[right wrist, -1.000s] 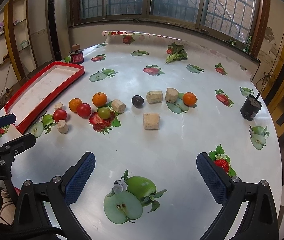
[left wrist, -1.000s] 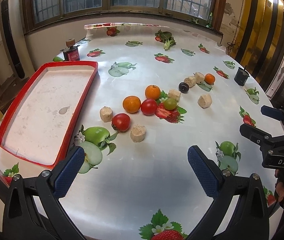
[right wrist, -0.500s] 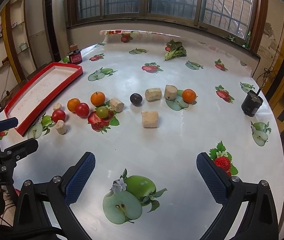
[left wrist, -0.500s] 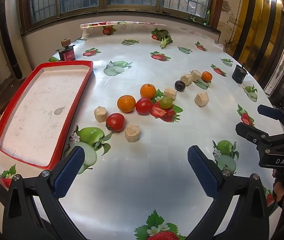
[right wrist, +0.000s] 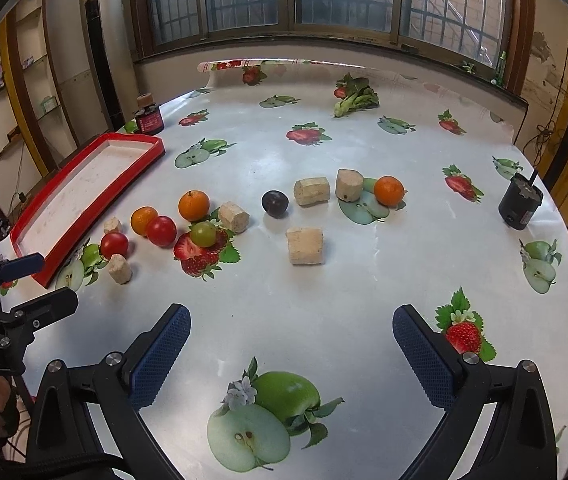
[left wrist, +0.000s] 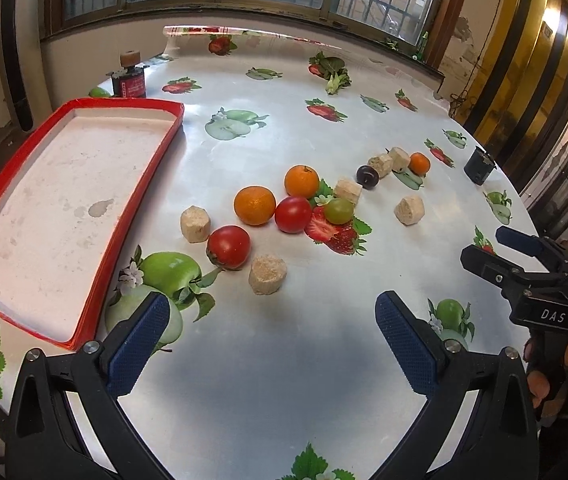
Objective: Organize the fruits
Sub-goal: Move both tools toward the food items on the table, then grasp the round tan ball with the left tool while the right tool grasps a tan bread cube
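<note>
Real fruit lies mid-table: two tomatoes (left wrist: pixel 228 246) (left wrist: pixel 293 214), two oranges (left wrist: pixel 255 205) (left wrist: pixel 301 181), a green grape (left wrist: pixel 338 211), a dark plum (left wrist: pixel 367 176) and a small orange (left wrist: pixel 419 163). An empty red tray (left wrist: pixel 132 196) sits at the left. My left gripper (left wrist: pixel 272 338) hovers open just short of the near tomato, nothing between its fingers. My right gripper (right wrist: pixel 292 346) is open over bare cloth, nearer than the plum (right wrist: pixel 275 203) and small orange (right wrist: pixel 389 190). Each gripper shows at the other view's edge.
Several beige cork-like blocks (left wrist: pixel 267 274) (right wrist: pixel 305 245) lie among the fruit. A dark jar (left wrist: pixel 128 82) stands behind the tray, a black cup (right wrist: pixel 520 206) at the right edge, a leafy vegetable (right wrist: pixel 356 98) far back. The cloth carries printed apples and strawberries.
Both grippers have drifted slightly over the table, so the fruit sits a little lower and closer in view. Both stay open. No fruit has moved.
</note>
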Motion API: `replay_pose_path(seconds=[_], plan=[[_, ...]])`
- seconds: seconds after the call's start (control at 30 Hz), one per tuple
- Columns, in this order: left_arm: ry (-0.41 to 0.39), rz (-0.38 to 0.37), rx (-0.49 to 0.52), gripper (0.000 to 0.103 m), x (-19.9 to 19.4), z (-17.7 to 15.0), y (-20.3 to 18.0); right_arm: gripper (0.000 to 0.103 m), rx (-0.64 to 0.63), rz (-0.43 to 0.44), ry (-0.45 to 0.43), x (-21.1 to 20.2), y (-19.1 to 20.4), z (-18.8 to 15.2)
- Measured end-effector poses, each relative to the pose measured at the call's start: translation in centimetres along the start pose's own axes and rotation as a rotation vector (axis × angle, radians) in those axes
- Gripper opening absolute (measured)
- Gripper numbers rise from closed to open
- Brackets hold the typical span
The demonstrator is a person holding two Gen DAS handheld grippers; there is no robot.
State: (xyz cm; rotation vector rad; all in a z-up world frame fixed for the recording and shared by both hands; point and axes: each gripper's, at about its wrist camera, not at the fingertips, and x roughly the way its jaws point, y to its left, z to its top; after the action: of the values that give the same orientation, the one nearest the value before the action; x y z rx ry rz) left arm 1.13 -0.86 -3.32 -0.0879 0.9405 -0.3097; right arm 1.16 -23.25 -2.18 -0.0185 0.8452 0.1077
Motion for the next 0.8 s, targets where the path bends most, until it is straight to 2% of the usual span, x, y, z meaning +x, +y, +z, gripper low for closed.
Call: replay_pose_path(seconds=[0.13, 0.2, 0.27, 0.43, 0.57, 0.63, 0.67, 0.7, 0.73, 0.8], plan=[[0.04, 0.052, 0.032, 0.101, 2.2, 0.8, -0.4, 0.094, 0.032, 0.006, 0.015, 2.2, -0.9, 0.8], [0.081, 0.062, 0.037, 0.086, 3.5, 0.9, -0.3, 0.087, 0.041, 0.011, 0.03, 3.5, -1.2, 1.2], [0.123, 0.061, 0.023, 0.085, 4.5, 0.9, -0.1, 0.079, 0.049, 0.019, 0.042, 4.5, -1.5, 1.5], [0.156, 0.085, -0.005, 0.085, 5.1, 1.1, 0.3, 0.079, 0.065, 0.009, 0.057, 6.3, -2.1, 2.2], [0.191, 0.118, 0.015, 0.084, 6.3, 1.6, 0.0, 0.079, 0.072, 0.007, 0.059, 7.5, -2.4, 2.7], [0.196, 0.146, 0.035, 0.077, 6.8, 1.8, -0.3, 0.078, 0.072, 0.003, 0.068, 8.2, -2.5, 3.0], [0.196, 0.148, 0.038, 0.074, 6.8, 1.8, -0.4, 0.074, 0.071, -0.001, 0.072, 8.6, -2.5, 3.0], [0.193, 0.147, 0.041, 0.063, 6.8, 1.9, -0.4, 0.068, 0.069, -0.004, 0.075, 8.9, -2.5, 3.1], [0.186, 0.149, 0.045, 0.058, 6.6, 2.0, -0.4, 0.066, 0.069, -0.006, 0.08, 9.2, -2.5, 3.1], [0.184, 0.143, 0.048, 0.036, 6.5, 2.1, -0.4, 0.055, 0.075, -0.002, 0.089, 9.8, -2.6, 3.2]])
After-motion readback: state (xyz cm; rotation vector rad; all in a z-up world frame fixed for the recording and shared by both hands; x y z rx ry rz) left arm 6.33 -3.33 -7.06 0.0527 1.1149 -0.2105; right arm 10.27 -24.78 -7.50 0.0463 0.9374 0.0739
